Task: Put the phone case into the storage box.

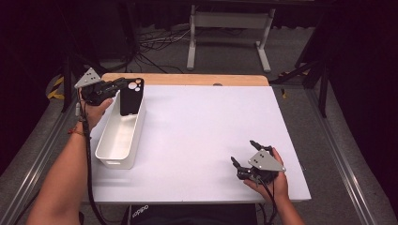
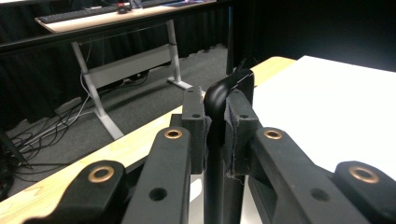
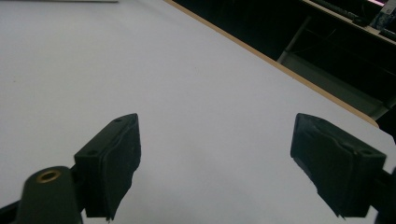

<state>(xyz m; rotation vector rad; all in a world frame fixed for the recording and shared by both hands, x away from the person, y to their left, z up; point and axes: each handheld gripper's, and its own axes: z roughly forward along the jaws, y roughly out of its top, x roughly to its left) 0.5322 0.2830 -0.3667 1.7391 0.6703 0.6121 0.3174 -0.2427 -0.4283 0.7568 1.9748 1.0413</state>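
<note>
In the high view, the left gripper [image 1: 123, 85] is holding a black phone case [image 1: 131, 96] upright over the far end of the white bin [image 1: 117, 140]. In the left gripper view, its jaws are clamping the case's edge. In the right gripper view, the right gripper [image 3: 215, 158] is resting with its jaws apart over the white table [image 3: 187, 84].

Black phone case [image 1: 131, 96], upright, over white bin [image 1: 121, 136]

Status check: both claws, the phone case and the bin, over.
Left claw shut on black phone case, case upright over far end of white bin. Right claw open, empty, near table front edge. Nothing in the way.
</note>
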